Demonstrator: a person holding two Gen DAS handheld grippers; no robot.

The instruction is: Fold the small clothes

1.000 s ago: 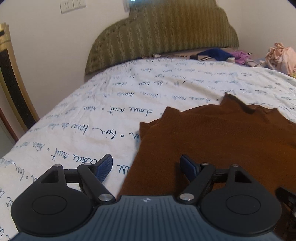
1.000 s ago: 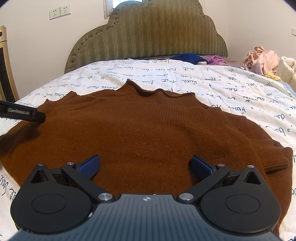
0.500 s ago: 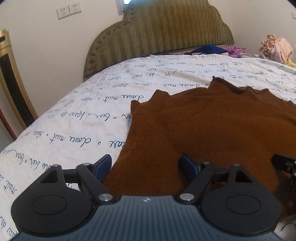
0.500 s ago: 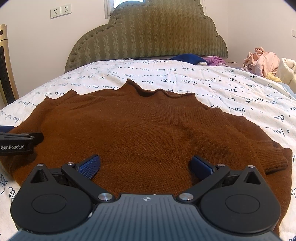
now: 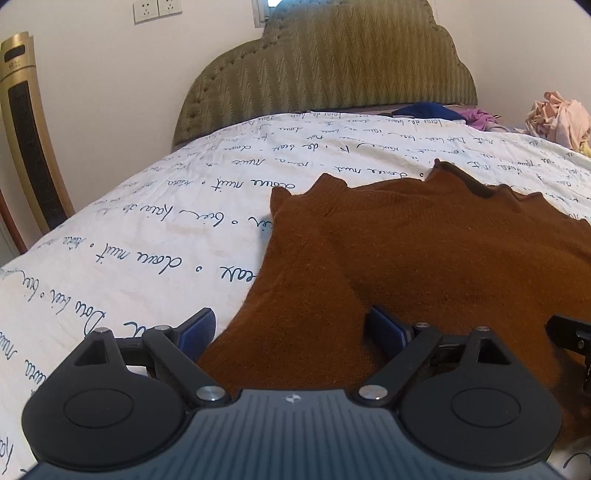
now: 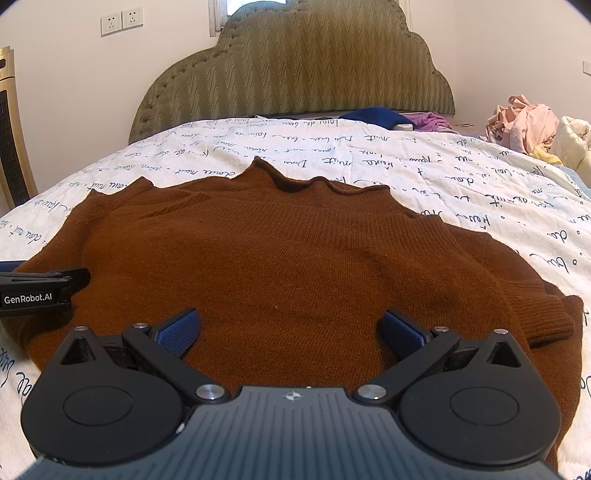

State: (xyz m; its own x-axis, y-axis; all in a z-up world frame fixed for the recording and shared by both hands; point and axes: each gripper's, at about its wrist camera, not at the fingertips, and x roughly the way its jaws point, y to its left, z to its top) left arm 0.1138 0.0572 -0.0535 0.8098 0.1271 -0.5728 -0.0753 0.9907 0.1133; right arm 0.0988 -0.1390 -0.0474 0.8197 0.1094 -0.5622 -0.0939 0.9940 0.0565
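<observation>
Now both sets of jaws are wide open. The left gripper (image 5: 291, 326) sits over the brown sweater's (image 6: 295, 258) left sleeve (image 5: 295, 295); the right gripper (image 6: 291, 328) is over its near edge, holding nothing.

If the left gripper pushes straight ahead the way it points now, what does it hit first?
Most likely the brown sweater: the open left gripper already straddles its near-left edge, so knit fabric lies directly ahead. Its height above the cloth is unclear.

White bedsheet (image 6: 461, 177) printed with blue script, backed by olive padded headboard (image 6: 295, 70). Blue and purple garments (image 6: 399, 120) near headboard; pink clothes heap (image 6: 524, 123) at right. Wall sockets (image 6: 122, 21) above; gold tower fan (image 5: 29, 129) at left.
</observation>
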